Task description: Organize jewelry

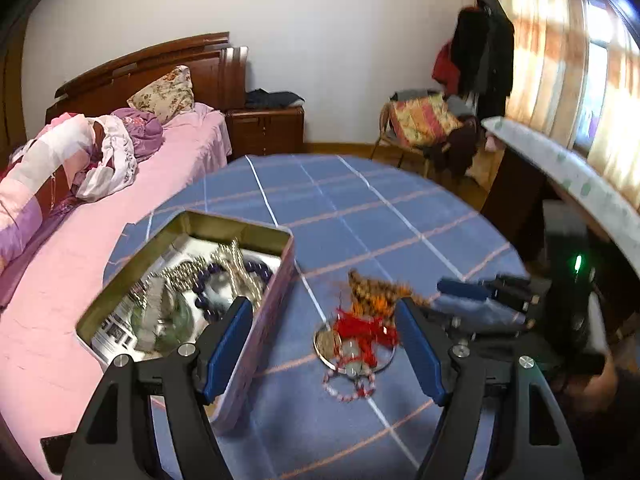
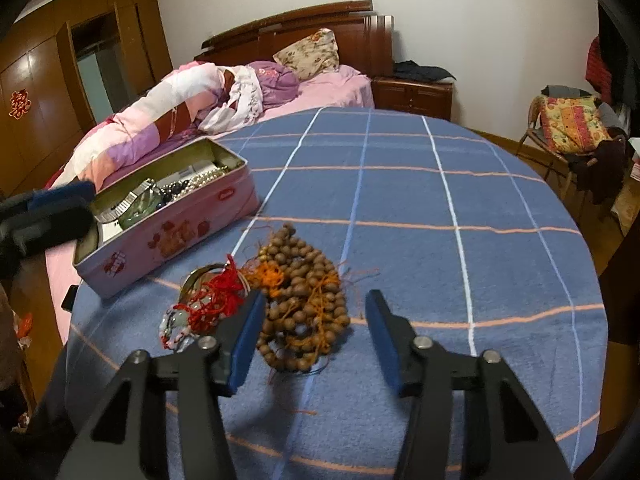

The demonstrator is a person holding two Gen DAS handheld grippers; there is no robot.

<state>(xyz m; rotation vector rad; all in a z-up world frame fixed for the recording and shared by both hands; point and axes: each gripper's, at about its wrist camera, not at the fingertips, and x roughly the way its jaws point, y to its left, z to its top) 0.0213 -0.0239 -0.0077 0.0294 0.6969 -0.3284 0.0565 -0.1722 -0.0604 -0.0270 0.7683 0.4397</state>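
Note:
A pink tin box [image 2: 172, 236] stands open on the blue checked table, holding pearls, dark beads and other jewelry; it also shows in the left wrist view [image 1: 256, 320]. Beside it lies a pile of brown wooden beads with orange thread [image 2: 308, 300] and a red-corded bangle with pink beads [image 2: 208, 300], seen from the left wrist as the bangle bundle [image 1: 360, 340] and the brown beads [image 1: 372, 292]. My left gripper [image 1: 324, 320] is open, above the bangle bundle. My right gripper [image 2: 316, 312] is open and empty, over the brown beads.
The round table [image 2: 440, 200] has a blue cloth with white and orange lines. A bed with pink bedding [image 2: 224, 96] borders its far left. A chair with clothes [image 2: 572, 128] stands at the right. A desk edge [image 1: 568, 176] is at the right.

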